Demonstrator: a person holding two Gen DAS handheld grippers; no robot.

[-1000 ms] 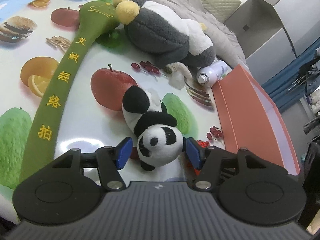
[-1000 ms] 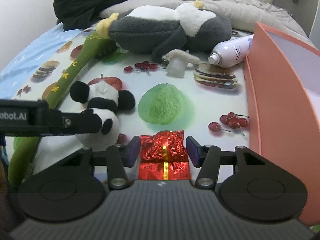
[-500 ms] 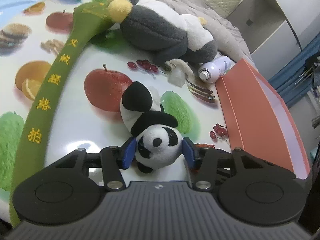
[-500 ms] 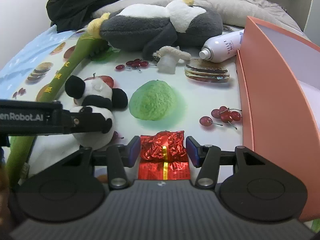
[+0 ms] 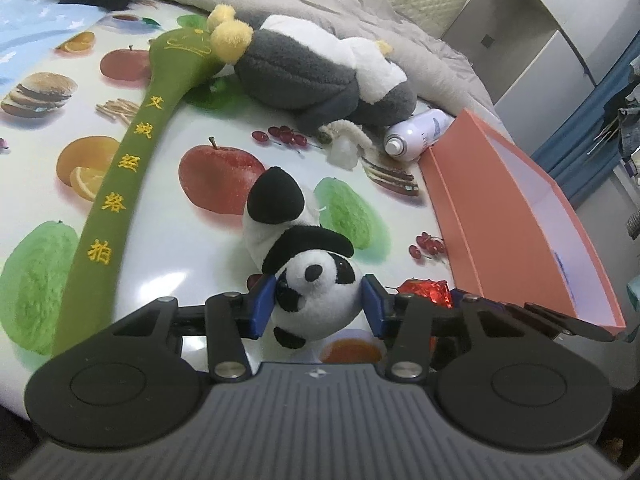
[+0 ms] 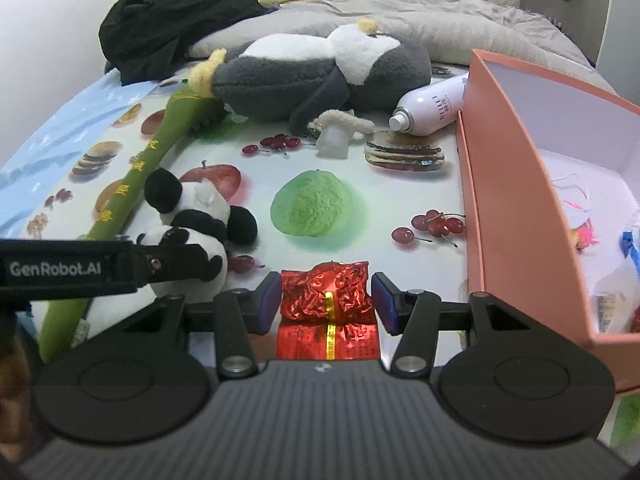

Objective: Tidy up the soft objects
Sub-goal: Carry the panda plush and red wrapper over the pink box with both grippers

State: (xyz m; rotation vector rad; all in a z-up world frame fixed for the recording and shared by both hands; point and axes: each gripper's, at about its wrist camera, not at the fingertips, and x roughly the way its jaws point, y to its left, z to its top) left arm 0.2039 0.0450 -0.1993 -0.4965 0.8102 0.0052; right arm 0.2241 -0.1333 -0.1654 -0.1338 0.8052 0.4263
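Left wrist view: left gripper (image 5: 318, 306) now has both blue pads against the panda's (image 5: 314, 294) head — a second ago they stood apart from it on either side. Jaws pressed in on the plush; grasp looks made. The panda lies near the front edge of the table (image 5: 168, 248), body pointing toward the far side, between the green bolster (image 5: 120, 184) on the left and the orange box (image 5: 512, 216) along the right edge. The big grey plush (image 5: 316, 72) lies at the far edge, with a white bottle (image 5: 416, 136) beside the box's far corner.

Right wrist view: right gripper (image 6: 326, 300) sits around the red foil packet (image 6: 328, 308) at the front edge. The left pad touches the foil; the right pad seems to leave a thin gap — cannot tell from this angle whether it is clamped. Little change here over the last second. The box (image 6: 516, 184) is just right of it, with some items already inside.

Meaning: with the panda gripped, the pick is done; lifting it to the box is probably next. Soft head may squeeze out if the lift is quick.
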